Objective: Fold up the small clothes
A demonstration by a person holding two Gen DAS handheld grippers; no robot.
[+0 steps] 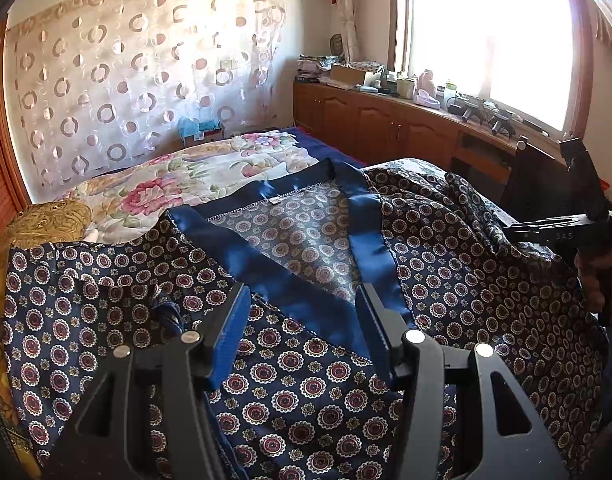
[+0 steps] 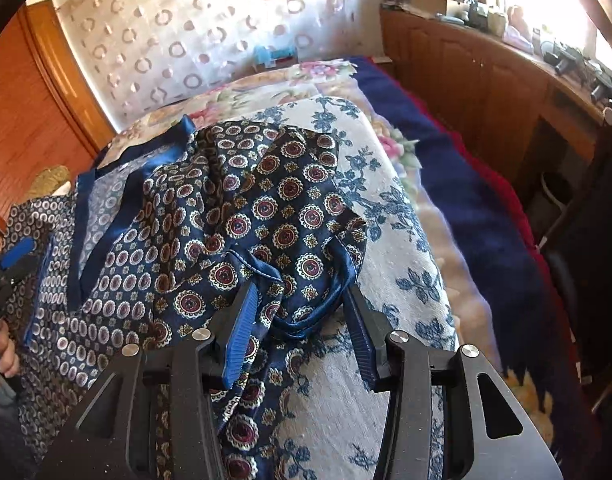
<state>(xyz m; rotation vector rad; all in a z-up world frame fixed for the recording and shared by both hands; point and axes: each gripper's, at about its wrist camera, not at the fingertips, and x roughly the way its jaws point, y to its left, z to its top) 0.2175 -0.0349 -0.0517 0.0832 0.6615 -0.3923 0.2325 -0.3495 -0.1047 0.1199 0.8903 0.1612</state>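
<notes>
On bed [image 2: 394,216] | both jaws released over patterned robe [image 1: 306,380] | wooden cabinet [image 1: 386,124] beyond

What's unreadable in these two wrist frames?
- Patterned garment: its near part is hidden by the left gripper in the left wrist view.
- Garment sleeve: how it is layered under the bunched folds cannot be told in the right wrist view.
- Neck label: too small to read.
- Window: blown out by glare.
- Sideboard clutter: too small.
</notes>
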